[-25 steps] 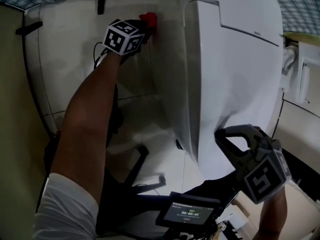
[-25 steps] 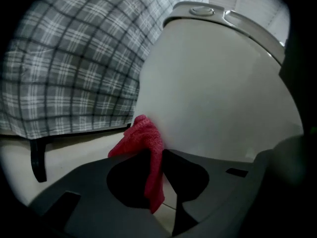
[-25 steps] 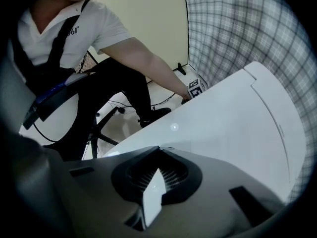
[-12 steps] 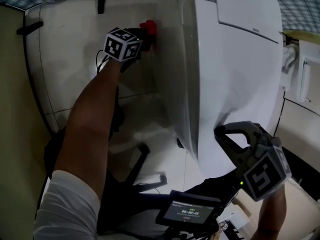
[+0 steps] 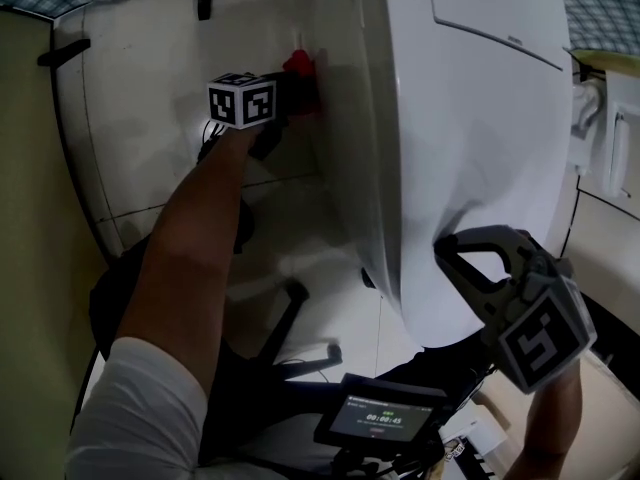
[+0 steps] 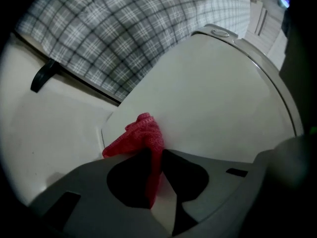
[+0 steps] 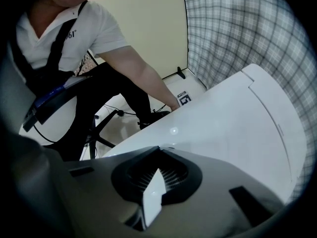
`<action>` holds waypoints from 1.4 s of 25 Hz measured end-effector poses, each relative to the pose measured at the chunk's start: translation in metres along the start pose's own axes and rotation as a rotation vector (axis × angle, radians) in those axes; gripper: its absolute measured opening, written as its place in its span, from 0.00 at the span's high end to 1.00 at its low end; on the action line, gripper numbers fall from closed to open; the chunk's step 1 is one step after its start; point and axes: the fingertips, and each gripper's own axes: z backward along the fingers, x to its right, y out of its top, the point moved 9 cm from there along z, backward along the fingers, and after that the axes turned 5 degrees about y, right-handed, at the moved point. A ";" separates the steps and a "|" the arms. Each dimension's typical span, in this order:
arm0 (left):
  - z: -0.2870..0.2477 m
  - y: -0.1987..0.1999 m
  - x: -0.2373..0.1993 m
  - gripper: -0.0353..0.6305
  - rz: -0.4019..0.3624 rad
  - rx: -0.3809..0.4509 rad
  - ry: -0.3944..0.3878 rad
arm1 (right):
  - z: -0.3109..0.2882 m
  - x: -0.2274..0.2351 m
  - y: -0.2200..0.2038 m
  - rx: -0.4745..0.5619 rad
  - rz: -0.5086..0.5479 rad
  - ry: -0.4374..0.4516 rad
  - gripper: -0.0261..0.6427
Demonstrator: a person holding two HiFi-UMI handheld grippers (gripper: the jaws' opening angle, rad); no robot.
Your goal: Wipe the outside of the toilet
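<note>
Beside the toilet (image 5: pixel 470 168) | left gripper (image 6: pixel 152 155) clamped on red cloth (image 6: pixel 141 135), cloth pressed to the bowl's outer side; jaws hidden behind marker cube (image 5: pixel 243 100) in head view | right gripper (image 7: pixel 157 172) closed, empty, above lid (image 7: pixel 233 128) | screen (image 5: pixel 378 420): writing unreadable

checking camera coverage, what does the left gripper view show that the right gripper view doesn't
Only the left gripper view: the red knitted cloth clamped in the left gripper, against the side of the glossy white toilet, and a black wall bracket. Only the right gripper view: the right gripper, shut and empty, the person's white shirt and a black chair base. Both: the toilet and the grey checked fabric behind it.
</note>
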 end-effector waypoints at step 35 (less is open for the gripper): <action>0.047 -0.182 0.078 0.85 0.394 -0.310 0.096 | -0.002 -0.018 -0.020 0.108 0.056 -0.181 0.95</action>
